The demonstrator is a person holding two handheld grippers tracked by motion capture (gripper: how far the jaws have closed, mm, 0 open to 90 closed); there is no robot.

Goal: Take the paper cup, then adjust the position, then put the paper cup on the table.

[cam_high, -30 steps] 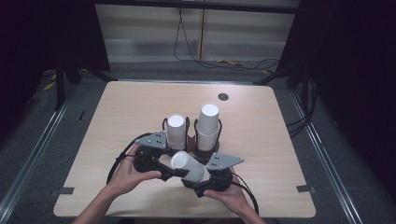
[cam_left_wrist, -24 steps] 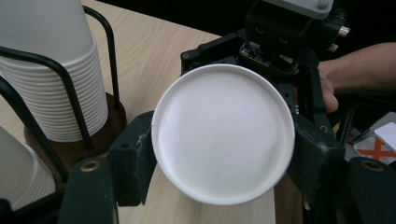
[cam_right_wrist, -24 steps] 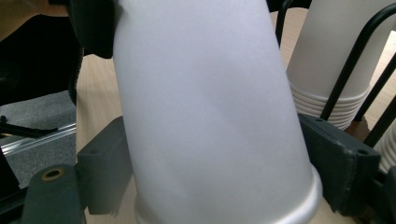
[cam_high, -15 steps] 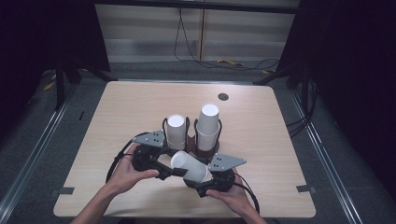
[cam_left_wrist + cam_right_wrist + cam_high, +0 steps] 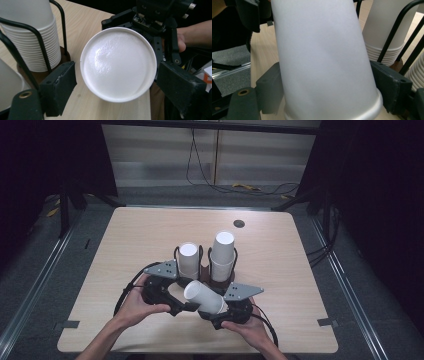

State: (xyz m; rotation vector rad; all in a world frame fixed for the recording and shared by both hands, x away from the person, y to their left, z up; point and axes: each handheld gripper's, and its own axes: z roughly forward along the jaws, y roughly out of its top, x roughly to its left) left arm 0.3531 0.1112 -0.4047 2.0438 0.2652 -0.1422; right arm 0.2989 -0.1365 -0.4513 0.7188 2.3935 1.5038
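No writing, label, brand, number or sign can be read anywhere: the white paper cup (image 5: 204, 297) is plain, and so are the cup stacks (image 5: 221, 254) in the rack behind it.

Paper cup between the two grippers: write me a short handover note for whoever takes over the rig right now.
Right gripper: shut on the paper cup, held near its rim, lying sideways above the table.
Left gripper: jaws have just been opening; the cup's base sits between them, pads not pressing.
Two cup stacks stand in the wire rack behind.
Done: one cup is out and in the right gripper.
Left: probably set it down or stack it.
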